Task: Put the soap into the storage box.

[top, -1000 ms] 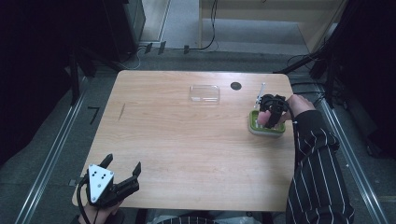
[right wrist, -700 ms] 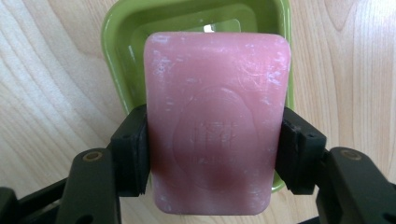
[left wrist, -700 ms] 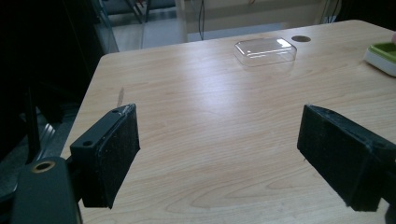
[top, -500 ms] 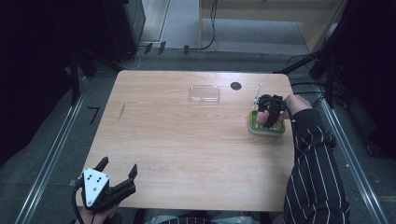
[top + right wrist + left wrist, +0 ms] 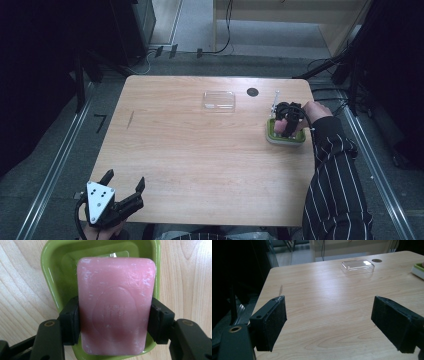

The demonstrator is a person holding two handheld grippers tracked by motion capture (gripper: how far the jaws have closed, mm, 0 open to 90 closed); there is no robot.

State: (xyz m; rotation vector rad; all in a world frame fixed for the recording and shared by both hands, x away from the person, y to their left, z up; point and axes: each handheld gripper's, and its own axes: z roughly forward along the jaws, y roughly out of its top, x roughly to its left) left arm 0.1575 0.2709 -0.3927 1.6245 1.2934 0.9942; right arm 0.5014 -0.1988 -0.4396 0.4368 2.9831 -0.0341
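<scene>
Pink soap (image 5: pixel 115 306) clamped, seemingly above green dish (image 5: pixel 50 267).

You drew your left hand-held gripper (image 5: pixel 119 196) slightly back past the worktop (image 5: pixel 200 150) edge, toward yourself.

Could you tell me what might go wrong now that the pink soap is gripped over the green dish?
The right gripper clamps the pink soap by its smooth sides, so it might slip out. The green dish looks light and could slide or tip if pressed off-centre. The left gripper stands open, far off, steadying nothing.
</scene>
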